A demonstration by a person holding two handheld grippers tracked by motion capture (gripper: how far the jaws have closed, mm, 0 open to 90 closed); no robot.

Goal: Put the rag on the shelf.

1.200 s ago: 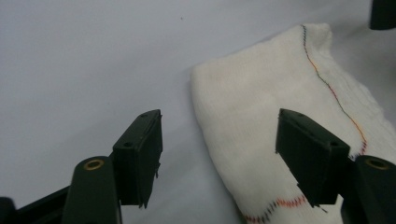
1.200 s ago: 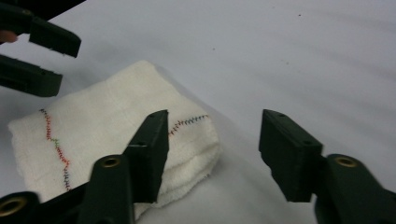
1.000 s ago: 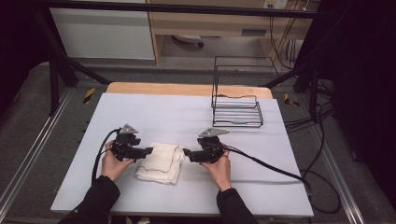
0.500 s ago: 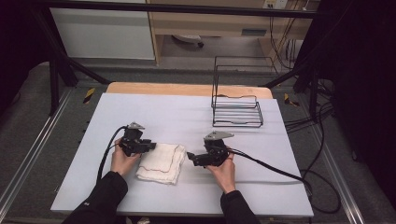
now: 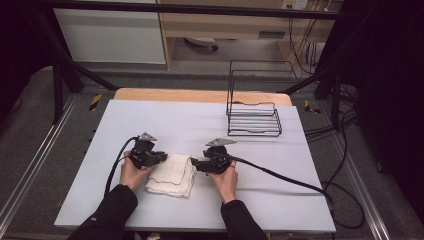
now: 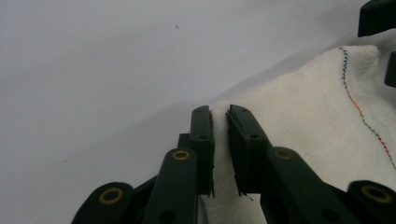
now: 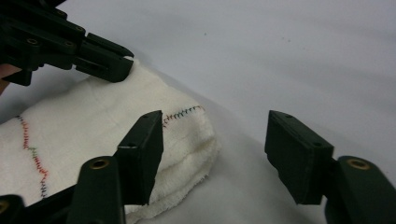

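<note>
Left fingers [image 6: 219, 140] pinching towel [image 5: 171, 175] corner, right fingers [image 7: 215, 154] apart beside it.

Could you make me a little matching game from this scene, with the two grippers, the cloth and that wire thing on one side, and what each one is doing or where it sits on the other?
Things:
1. left gripper
2. right gripper
3. white cloth
4. black wire rack

States or places:
A. stands at the far right part of the table, touched by nothing
B. jaws apart at the cloth's corner, not yet pinching it
C. lies folded on the table between the two hands
D. jaws pinched shut on a fold of the cloth's edge

Pairs: 1-D, 2-B, 3-C, 4-A
</note>
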